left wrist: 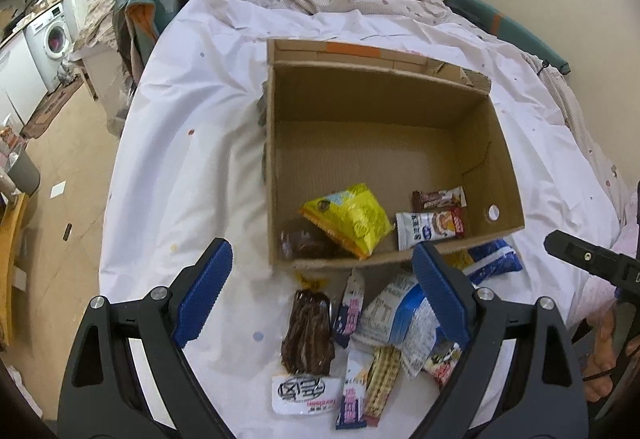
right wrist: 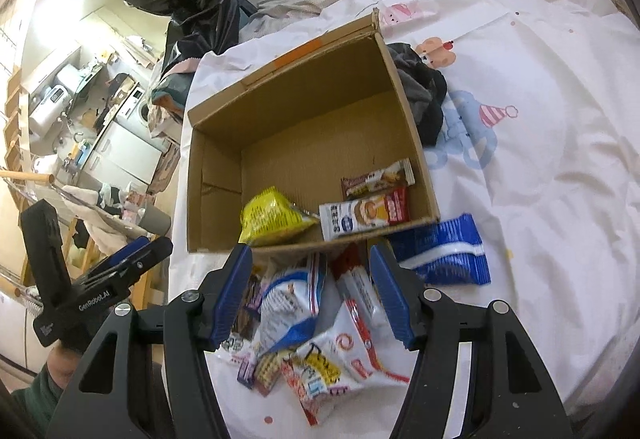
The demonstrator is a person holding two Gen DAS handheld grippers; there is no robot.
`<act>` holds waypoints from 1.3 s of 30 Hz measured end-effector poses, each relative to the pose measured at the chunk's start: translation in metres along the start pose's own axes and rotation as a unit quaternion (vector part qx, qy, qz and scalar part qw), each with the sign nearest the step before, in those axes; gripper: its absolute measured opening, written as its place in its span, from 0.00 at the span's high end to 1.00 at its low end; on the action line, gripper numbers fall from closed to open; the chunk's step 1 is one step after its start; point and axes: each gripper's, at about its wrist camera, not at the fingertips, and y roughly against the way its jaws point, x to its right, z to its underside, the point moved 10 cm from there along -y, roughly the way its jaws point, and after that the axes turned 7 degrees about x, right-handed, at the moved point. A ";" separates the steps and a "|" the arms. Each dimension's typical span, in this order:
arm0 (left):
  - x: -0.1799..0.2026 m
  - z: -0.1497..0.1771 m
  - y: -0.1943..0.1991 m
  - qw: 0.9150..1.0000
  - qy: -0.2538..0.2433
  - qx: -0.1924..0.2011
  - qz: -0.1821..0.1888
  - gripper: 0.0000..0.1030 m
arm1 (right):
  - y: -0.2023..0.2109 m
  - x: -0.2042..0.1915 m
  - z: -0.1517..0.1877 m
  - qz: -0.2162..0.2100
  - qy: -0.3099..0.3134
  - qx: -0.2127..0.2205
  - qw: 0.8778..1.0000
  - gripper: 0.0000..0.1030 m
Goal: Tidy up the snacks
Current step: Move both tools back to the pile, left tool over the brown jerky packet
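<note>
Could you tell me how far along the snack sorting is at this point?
Early on. The cardboard box already holds a yellow bag, a dark packet and two wrapped bars. Nothing is in hand: the left hand-held gripper and right hand-held gripper both hang open over the pile of snacks left on the bed sheet, with the blue packet beside it.
</note>
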 end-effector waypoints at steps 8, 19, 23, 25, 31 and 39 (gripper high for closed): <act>-0.023 0.015 0.007 1.000 0.020 -0.015 -0.012 0.13 | 0.010 0.014 0.025 0.011 -0.009 -0.020 1.000 0.37; -0.038 0.101 -0.047 0.981 0.010 -0.188 -0.043 0.15 | 0.010 0.030 0.039 0.007 -0.080 -0.032 0.996 0.37; -0.032 0.116 -0.063 0.975 0.009 -0.217 -0.041 0.15 | 0.006 0.026 0.039 0.007 -0.073 -0.035 0.997 0.37; -0.023 0.124 -0.071 0.973 -0.004 -0.230 -0.036 0.15 | 0.005 0.026 0.039 0.008 -0.072 -0.036 0.997 0.37; -0.007 0.139 -0.094 0.968 -0.040 -0.245 -0.043 0.15 | 0.002 0.030 0.038 0.015 -0.076 -0.037 0.996 0.37; 0.005 0.142 -0.095 0.968 -0.064 -0.237 -0.046 0.41 | 0.004 0.039 0.037 0.030 -0.080 -0.032 0.996 0.37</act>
